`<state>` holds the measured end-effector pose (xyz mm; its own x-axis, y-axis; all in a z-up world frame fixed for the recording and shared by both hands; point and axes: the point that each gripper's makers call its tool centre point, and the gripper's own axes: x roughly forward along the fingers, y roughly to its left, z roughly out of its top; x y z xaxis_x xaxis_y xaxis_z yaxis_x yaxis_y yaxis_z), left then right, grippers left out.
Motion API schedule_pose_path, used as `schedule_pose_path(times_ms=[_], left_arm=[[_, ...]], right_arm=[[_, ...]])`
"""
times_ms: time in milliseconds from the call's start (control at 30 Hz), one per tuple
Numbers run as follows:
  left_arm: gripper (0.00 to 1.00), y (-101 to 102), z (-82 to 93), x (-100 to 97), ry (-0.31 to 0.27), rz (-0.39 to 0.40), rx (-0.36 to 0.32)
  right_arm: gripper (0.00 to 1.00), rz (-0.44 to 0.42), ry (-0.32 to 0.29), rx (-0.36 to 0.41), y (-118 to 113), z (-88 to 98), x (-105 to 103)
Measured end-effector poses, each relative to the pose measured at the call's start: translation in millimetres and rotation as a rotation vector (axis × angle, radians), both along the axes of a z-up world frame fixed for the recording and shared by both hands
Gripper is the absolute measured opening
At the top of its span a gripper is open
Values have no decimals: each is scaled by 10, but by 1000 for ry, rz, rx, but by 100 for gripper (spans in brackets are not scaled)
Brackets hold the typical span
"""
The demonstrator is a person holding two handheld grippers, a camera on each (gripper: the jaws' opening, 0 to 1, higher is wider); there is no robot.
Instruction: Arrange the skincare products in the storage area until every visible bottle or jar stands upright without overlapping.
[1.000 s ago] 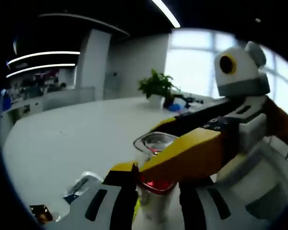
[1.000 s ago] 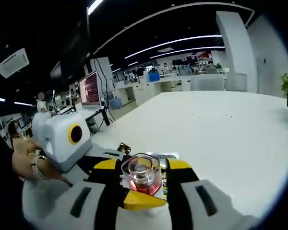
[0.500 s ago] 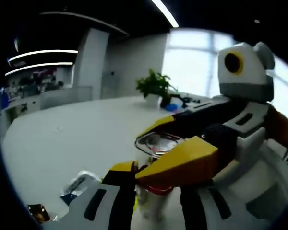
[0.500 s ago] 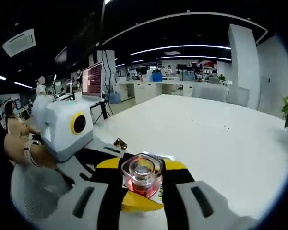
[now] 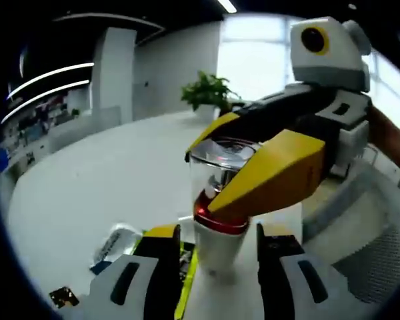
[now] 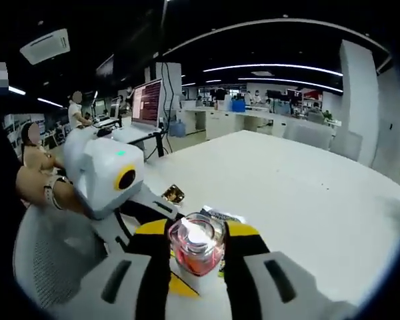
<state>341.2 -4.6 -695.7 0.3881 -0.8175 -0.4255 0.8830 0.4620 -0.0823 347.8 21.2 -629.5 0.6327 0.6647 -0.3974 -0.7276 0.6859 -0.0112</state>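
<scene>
A bottle (image 5: 217,248) with a white body, a red band and a clear cap stands upright on the white table (image 5: 93,180). The right gripper (image 5: 235,175) reaches in from the right, its yellow fingers shut on the clear cap. My left gripper (image 5: 219,243) straddles the white body lower down, with a thin gap showing on each side. In the right gripper view the bottle (image 6: 197,241) sits between the right gripper (image 6: 199,235) and its yellow-tipped fingers (image 6: 243,232). The left gripper's white housing (image 6: 110,177) comes in from the left, held by a hand (image 6: 43,193).
A flat sachet (image 5: 112,244) and a small gold packet (image 5: 63,295) lie on the table to the left of the bottle. The gold packet (image 6: 173,195) and the sachet (image 6: 221,215) lie just beyond the bottle. A mesh chair (image 6: 47,267), a monitor (image 6: 150,103) and a potted plant (image 5: 207,93) stand around.
The left gripper's jaws have parted slightly from the bottle's body, and its camera has dropped and come closer. The right gripper stays clamped on the cap. Both views have shifted.
</scene>
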Motion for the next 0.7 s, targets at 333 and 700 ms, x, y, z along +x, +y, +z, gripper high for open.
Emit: schedule_pose_path(times_ms=[333,700], left_arm=[[47,8,-33,-25,11,-14,27],[49,17,-69,-53,12,-36,55]], right_arm=[[29,0,14,-22,-115,-2,-6],[29,28,38,-50,-306,-25,4]])
